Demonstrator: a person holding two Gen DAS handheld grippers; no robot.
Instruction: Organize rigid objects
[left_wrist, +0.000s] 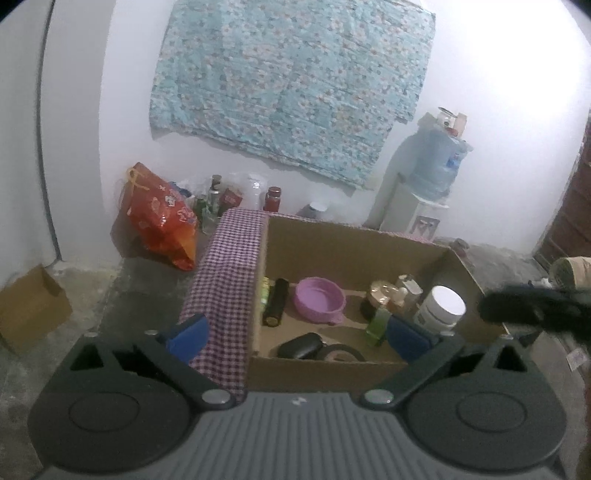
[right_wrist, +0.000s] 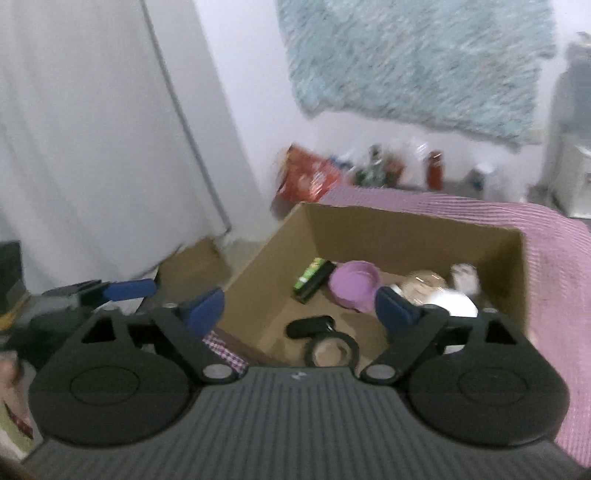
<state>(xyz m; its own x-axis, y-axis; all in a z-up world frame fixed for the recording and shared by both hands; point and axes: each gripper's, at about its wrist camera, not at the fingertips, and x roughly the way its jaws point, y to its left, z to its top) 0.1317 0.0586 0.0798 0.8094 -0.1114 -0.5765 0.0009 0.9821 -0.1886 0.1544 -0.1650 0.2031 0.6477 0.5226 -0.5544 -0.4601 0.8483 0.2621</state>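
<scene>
An open cardboard box (left_wrist: 354, 236) (right_wrist: 406, 232) lies on a purple checked cloth (left_wrist: 225, 280). Inside it are a purple bowl (left_wrist: 319, 300) (right_wrist: 354, 286), a black cylinder (left_wrist: 276, 301), a black case (left_wrist: 300, 345) (right_wrist: 310, 326), a tape roll (left_wrist: 341, 354) (right_wrist: 332, 349), a white-lidded jar (left_wrist: 441, 306) (right_wrist: 452, 306) and a gold-lidded jar (left_wrist: 380, 295). My left gripper (left_wrist: 298, 338) hangs open over the box's near edge with nothing between its pads. Wide open and empty as well, my right gripper (right_wrist: 301, 312) is above the near side; its view is blurred.
A red bag (left_wrist: 162, 214) and several bottles (left_wrist: 214, 199) stand by the back wall. A water dispenser (left_wrist: 424, 192) is at the right. On the floor at the left sits a small cardboard box (left_wrist: 33, 306). A floral cloth (left_wrist: 291, 85) hangs on the wall.
</scene>
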